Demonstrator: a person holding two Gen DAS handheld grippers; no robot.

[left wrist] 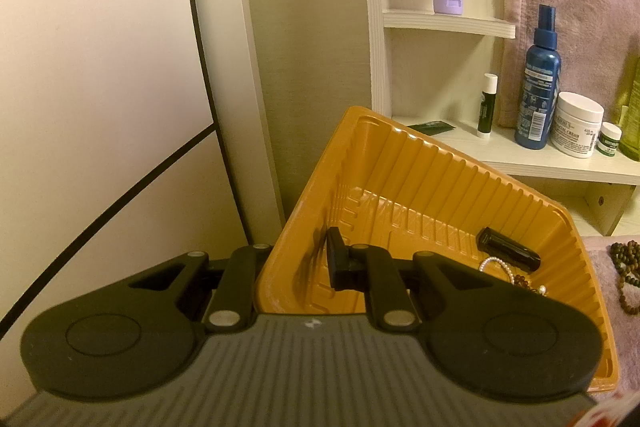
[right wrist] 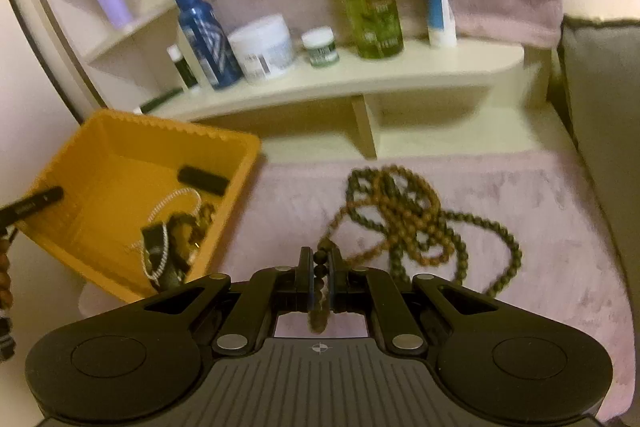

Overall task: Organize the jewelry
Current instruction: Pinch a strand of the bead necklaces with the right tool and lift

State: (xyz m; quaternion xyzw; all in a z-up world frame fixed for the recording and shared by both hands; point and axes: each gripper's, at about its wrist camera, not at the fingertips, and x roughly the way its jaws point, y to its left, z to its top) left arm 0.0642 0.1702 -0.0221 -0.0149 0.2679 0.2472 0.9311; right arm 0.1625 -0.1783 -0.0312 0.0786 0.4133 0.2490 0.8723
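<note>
Two tongs engaged | left tongs [left wrist: 298,263] clamped on the orange tray [left wrist: 400,163] wall, tray held tilted | right tongs [right wrist: 320,267] narrow, pinched on the bead necklace [right wrist: 404,211], most of it heaped just ahead on pink cloth [right wrist: 540,227] | strand is best lifted until clear, then carried left over the tray rim | left outer finger hidden by the wall; beads blurred, tangles unreadable.

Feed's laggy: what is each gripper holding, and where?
Right gripper: bead necklace, by one strand. Left gripper: orange tray, by its near wall.
</note>
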